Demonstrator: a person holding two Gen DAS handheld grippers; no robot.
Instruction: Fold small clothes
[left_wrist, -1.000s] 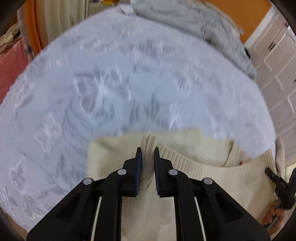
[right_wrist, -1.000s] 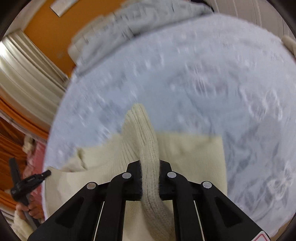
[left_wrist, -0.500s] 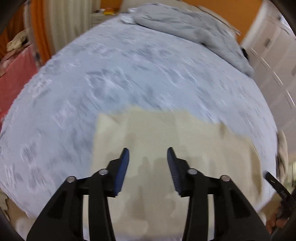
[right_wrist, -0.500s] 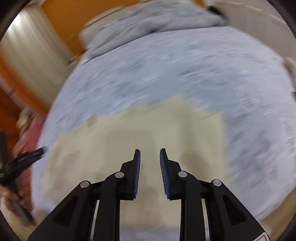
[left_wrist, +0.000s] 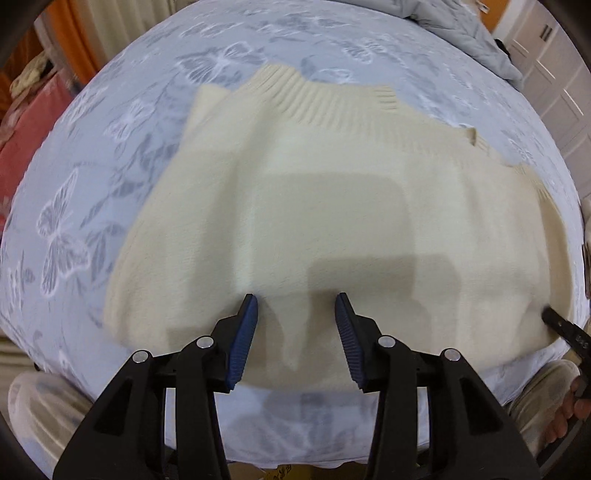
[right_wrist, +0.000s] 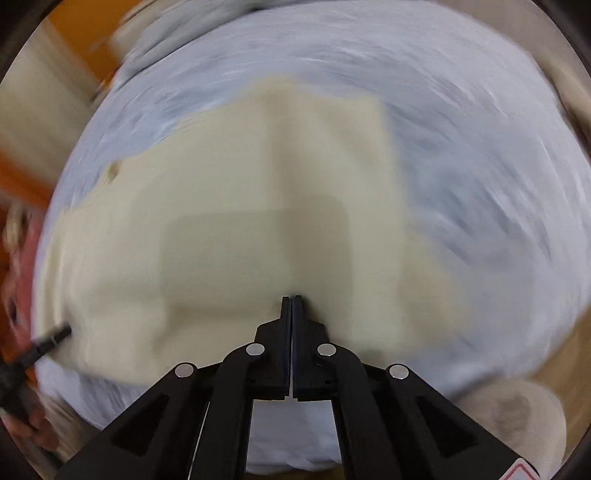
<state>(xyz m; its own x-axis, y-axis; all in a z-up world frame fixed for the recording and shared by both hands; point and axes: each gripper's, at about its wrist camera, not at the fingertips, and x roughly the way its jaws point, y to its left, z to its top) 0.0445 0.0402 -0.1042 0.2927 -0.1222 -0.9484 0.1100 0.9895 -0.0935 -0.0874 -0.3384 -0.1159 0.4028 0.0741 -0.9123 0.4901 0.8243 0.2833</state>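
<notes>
Sweater (left_wrist: 332, 206) lies flat, ribbed hem (left_wrist: 332, 99) pointing away, long axis sideways.

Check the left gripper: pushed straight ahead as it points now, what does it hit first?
Likely the cream sweater. The left gripper is open and empty, aimed at the sweater's near half on the bed; depth is unclear.

1. Even, soft indoor light, fairly bright, no glare in either view.
2. Left wrist view mostly sharp: ribbing on the cream sweater (left_wrist: 332, 206) is readable, with slight smear at its left side.
3. Right wrist view heavily motion-blurred; the bedspread (right_wrist: 480, 147) pattern is streaked.
4. Soft boxy shadows fall on the sweater ahead of the left tongs (left_wrist: 295, 306) and right tongs (right_wrist: 291, 297).
5. Strong fisheye curving, dark corners.
</notes>
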